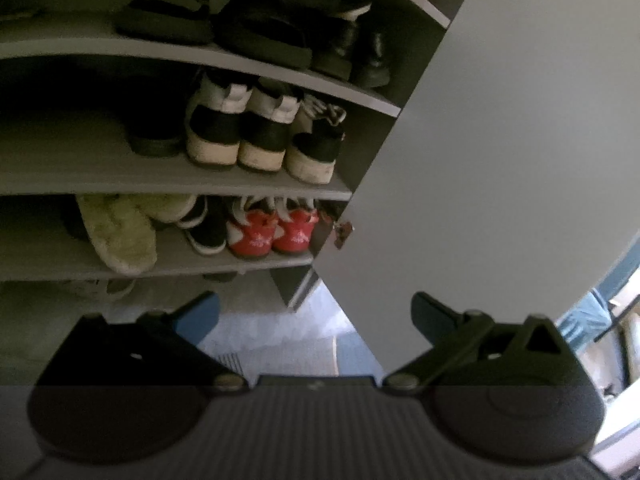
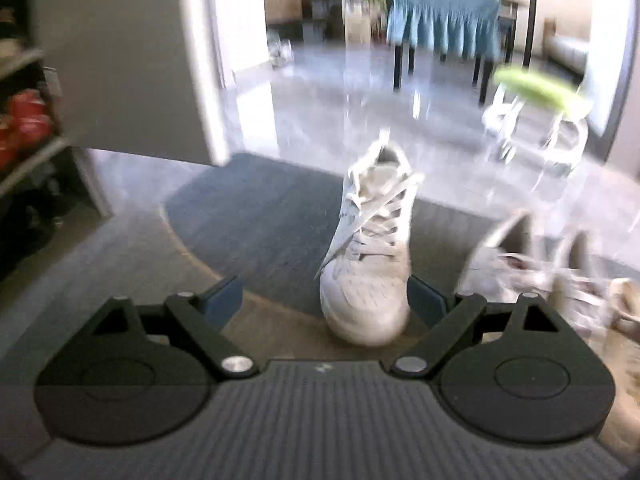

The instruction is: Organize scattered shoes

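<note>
My right tool (image 2: 326,300) is spread wide, empty, toe of the white sneaker (image 2: 370,256) sitting between its tips on the dark mat (image 2: 256,216). Left tool (image 1: 316,312) also released, facing the shoe cabinet (image 1: 200,188). Sneaker looks light with a soft upper and loose laces, so I'd pinch the stiffer heel collar or sidewalls, not the laces.

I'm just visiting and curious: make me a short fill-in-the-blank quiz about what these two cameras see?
1. The red sneakers stand on a shelf inside the open ____.
2. The white sneaker on the dark mat stands between the open fingers of the ____ gripper.
3. The left gripper holds ____.

Missing words: cabinet; right; nothing
</note>
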A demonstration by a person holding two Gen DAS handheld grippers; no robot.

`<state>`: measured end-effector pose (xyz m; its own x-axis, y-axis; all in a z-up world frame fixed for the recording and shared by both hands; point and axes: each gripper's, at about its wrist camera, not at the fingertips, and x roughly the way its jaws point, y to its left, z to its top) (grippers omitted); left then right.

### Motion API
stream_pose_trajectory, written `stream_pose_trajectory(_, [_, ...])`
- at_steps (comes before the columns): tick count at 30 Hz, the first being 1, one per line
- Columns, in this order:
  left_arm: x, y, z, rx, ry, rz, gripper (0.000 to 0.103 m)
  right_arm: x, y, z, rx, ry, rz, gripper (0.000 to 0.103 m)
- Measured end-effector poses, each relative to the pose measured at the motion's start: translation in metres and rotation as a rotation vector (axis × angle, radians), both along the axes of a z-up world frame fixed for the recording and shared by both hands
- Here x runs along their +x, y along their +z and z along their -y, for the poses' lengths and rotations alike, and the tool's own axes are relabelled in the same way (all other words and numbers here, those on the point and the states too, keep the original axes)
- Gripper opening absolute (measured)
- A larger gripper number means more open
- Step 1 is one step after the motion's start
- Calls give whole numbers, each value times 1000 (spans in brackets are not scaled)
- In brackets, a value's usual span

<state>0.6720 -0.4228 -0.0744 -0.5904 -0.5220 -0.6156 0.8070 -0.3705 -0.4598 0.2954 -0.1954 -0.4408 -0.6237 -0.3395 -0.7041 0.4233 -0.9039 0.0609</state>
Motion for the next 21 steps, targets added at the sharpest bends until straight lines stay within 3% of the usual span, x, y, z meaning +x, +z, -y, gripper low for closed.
stream_pose_trajectory(3, [27,3,-9,33,1,-28,103,-58,-27,11,33,-76,-37,91])
stream_pose_trajectory(6, [56,2,-15,58,57,-26,103,-86,-41,22,56,-69,-59,91])
stream_pose_trajectory(9, [72,-6,-14,60,129,39,103,-113,-61,33,89,-49,1,91])
stream_pose_trajectory(14, [73,-14,-10,90,119,74,103,-129,-80,47,118,-61,110,94])
stream_pose_trajectory(18, [66,-14,-9,56,82,103,103,-129,-70,36,41,-76,160,88])
stream_pose_trajectory(21, [58,-15,-9,43,60,119,103,-125,-63,7,-176,-126,231,88])
